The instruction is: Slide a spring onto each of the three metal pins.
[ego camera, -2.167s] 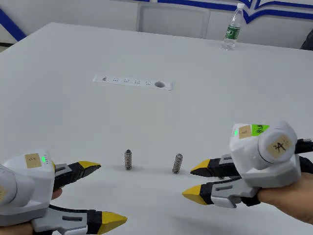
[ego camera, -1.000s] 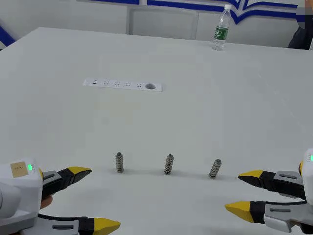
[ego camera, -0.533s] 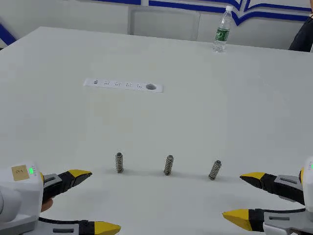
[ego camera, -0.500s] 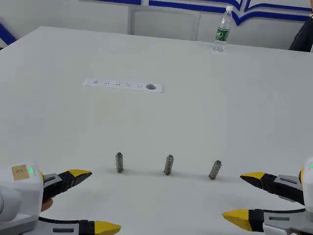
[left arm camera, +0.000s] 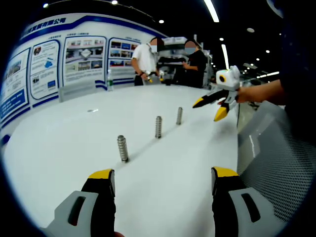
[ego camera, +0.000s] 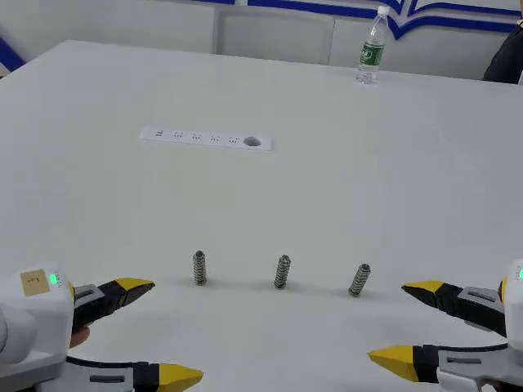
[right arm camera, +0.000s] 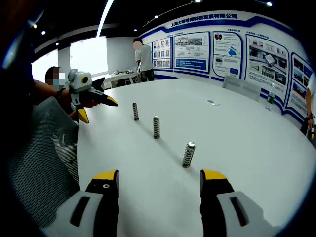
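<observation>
Three upright metal pins stand in a row on the white table, each with a spring around it: the left one, the middle one and the right one. My left gripper is open at the lower left, apart from the pins. At the lower right my right gripper is open, holding nothing. Each gripper appears in the other's view: the right gripper and the left gripper.
A white power strip lies farther back on the table. A water bottle stands near the far edge. Several people stand beyond the table. A mesh chair back is beside the near edge.
The right gripper has drawn back to the right, off the third pin, which now shows with its spring on. The left gripper has barely moved.
</observation>
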`<state>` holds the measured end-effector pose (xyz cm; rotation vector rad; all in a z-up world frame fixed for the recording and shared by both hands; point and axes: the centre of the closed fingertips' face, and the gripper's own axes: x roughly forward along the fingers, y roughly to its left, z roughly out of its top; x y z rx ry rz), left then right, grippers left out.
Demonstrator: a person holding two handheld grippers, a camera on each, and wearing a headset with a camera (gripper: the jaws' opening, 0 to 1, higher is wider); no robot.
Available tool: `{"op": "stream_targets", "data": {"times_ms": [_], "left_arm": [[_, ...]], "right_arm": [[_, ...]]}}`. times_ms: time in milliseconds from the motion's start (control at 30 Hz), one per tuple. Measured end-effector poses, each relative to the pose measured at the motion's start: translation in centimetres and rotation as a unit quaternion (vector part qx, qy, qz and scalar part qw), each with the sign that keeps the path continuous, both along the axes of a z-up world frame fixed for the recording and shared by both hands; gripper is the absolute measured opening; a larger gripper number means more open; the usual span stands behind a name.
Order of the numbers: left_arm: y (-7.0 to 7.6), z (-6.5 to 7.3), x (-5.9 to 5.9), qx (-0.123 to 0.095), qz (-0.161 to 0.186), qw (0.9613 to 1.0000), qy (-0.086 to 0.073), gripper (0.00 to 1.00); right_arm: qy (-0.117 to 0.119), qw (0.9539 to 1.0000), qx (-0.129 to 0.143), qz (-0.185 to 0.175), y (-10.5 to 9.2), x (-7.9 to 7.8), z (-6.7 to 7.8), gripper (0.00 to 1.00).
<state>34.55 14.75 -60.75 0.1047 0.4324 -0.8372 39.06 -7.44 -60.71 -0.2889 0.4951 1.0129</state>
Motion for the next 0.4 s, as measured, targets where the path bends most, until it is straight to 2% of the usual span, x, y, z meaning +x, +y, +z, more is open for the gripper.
{"op": "stream_targets", "data": {"times_ms": [400], "left_arm": [[0.03,0.01,0.13,-0.001,0.000,1.0000,0.000,0.81]], "right_arm": [[0.000,1.0000,0.000,0.002,0.21,-0.05,0.03,0.69]]}}
